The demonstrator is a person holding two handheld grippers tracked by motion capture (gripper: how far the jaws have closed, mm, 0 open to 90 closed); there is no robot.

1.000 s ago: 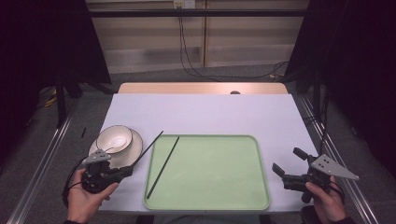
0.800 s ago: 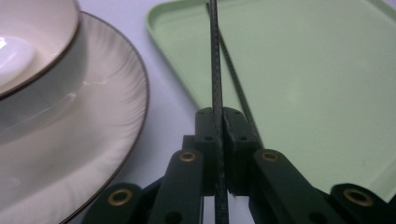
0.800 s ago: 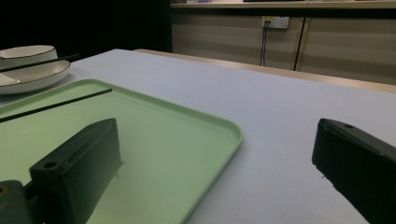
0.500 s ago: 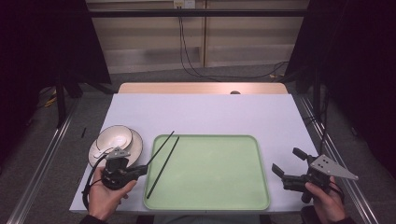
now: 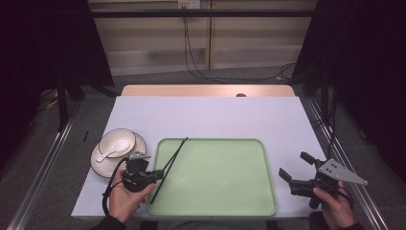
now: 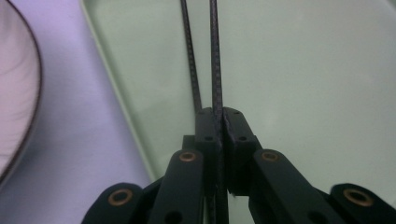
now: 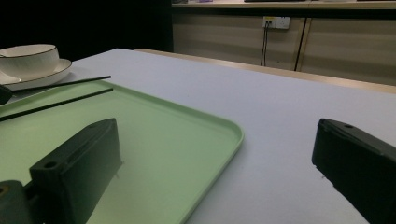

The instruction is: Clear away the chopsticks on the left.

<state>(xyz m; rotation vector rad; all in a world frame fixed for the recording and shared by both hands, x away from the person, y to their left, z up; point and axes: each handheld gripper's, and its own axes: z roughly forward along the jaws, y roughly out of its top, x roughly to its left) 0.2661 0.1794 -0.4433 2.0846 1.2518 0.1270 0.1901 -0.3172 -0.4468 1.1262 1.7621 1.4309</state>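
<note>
Two black chopsticks (image 5: pixel 174 153) lie slanted over the left edge of the green tray (image 5: pixel 220 177). My left gripper (image 5: pixel 158 175) is shut on them near their lower end, just right of the plate. In the left gripper view one chopstick (image 6: pixel 215 70) runs straight between the closed pads of the left gripper (image 6: pixel 219 112). The second chopstick (image 6: pixel 190 70) slips under the left jaw. My right gripper (image 5: pixel 294 165) hovers open off the tray's right edge, with nothing between its jaws. The right gripper (image 7: pixel 217 135) looks across the tray (image 7: pixel 163 140) toward the chopsticks (image 7: pixel 60 83).
A white bowl (image 5: pixel 117 143) with a white spoon (image 5: pixel 110 153) in it sits on a plate (image 5: pixel 103 165) left of the tray. The bowl (image 7: pixel 30 58) appears far off in the right gripper view. White table surface (image 5: pixel 215 115) stretches behind the tray.
My left gripper has moved right from in front of the plate to the tray's left edge, carrying the chopsticks over the tray. The right gripper has stayed put.
</note>
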